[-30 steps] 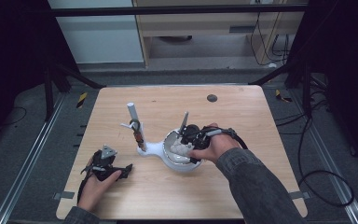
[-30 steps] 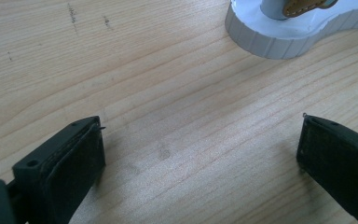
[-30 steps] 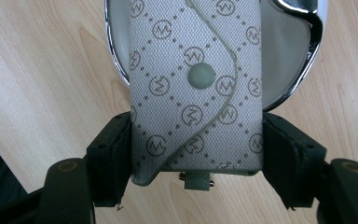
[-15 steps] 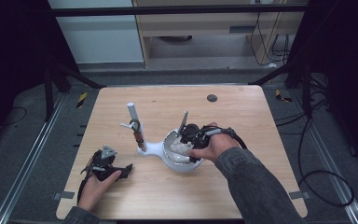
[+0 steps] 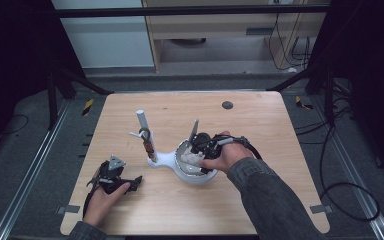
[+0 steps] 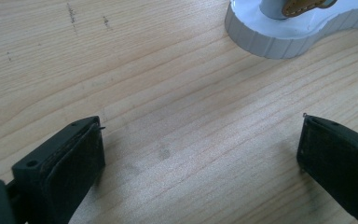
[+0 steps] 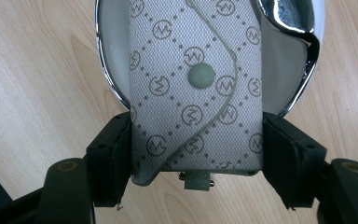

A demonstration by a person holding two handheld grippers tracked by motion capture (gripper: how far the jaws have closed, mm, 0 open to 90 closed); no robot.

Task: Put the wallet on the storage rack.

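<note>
A grey monogrammed pouch [image 7: 196, 93] with a round snap lies over a white dish with a chrome rim [image 7: 103, 70]. My right gripper [image 7: 196, 140] is shut on the pouch's near end, one pad pressing each side. In the high view that gripper [image 5: 197, 150] sits over the dish [image 5: 192, 176], which is part of a white stand with an upright post [image 5: 142, 122]. My left gripper [image 5: 130, 181] rests on the table at the front left, apart from the stand. Its jaws [image 6: 200, 140] stand wide open over bare wood.
The stand's ribbed white base [image 6: 279, 37] lies ahead of the left gripper, with a brown strap [image 6: 303, 5] at the post. A small dark disc [image 5: 227, 105] sits near the table's far edge. Black frame bars and cables surround the table [image 5: 260, 200].
</note>
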